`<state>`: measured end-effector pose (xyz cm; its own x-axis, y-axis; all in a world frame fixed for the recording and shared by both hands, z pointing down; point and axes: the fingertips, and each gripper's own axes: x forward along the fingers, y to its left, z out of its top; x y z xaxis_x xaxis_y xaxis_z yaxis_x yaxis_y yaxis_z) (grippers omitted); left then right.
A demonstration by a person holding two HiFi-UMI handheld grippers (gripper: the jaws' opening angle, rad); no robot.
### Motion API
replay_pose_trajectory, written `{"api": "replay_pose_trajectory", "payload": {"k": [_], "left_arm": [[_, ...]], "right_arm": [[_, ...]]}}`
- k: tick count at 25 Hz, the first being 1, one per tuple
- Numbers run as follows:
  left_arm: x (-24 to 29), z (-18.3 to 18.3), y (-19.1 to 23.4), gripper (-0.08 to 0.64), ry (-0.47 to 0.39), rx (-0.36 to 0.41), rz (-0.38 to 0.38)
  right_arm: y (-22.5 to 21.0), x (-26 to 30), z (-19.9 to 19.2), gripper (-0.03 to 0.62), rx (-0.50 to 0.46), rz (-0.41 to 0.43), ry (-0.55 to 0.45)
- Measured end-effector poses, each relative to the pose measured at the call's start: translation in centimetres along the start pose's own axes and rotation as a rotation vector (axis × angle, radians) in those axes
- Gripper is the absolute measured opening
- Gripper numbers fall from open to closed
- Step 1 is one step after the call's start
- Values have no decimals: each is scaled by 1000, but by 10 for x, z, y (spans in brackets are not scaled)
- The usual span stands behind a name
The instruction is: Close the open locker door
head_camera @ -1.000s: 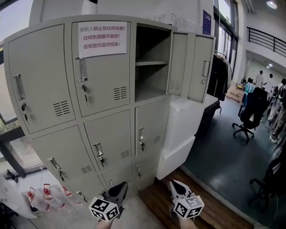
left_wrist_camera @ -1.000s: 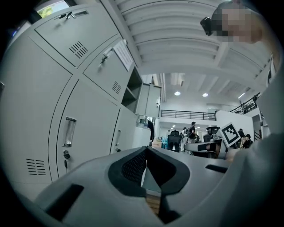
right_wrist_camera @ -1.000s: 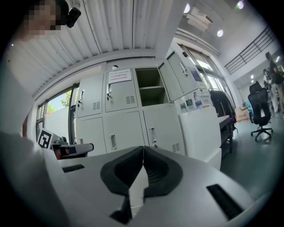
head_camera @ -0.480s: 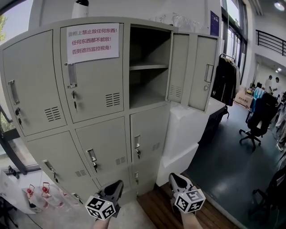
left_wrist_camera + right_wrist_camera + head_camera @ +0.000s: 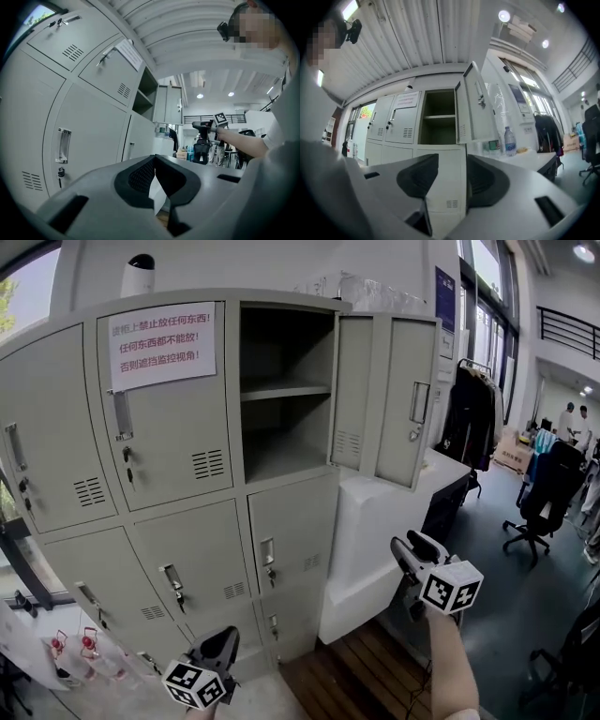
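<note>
Right gripper [image 5: 410, 543] raised, fingers [image 5: 401, 555] just opened, empty; locker door [image 5: 403, 399] apart.

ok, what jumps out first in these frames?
The open locker door, swung out at the top right of the grey locker bank, baring an empty shelved compartment. Next, the white notice with red print on the top middle door.

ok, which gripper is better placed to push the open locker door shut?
Right. The right gripper is up just below the open door, which hangs out on its side; its jaws have just been opening, nothing between them. The left gripper sits low by the lower lockers, shut.
</note>
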<state>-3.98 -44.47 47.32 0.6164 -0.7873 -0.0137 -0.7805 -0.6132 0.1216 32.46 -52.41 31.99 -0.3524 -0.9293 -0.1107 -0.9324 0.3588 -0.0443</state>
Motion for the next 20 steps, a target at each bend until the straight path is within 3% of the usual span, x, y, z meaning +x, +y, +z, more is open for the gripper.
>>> {"api": "replay_pose_trajectory", "payload": {"k": [4,9,20], "left_arm": [[-1,-3,3,8,13,4,45],[-3,-2,3,8,19,14,77],[2,-4,-4,8,26,15,78]], "right_arm": [[-57,27,45,156,-71,-30,-24],[-101,59,80,138,-81,-46,-43],[-114,100,91,147,-81,19,34]]}}
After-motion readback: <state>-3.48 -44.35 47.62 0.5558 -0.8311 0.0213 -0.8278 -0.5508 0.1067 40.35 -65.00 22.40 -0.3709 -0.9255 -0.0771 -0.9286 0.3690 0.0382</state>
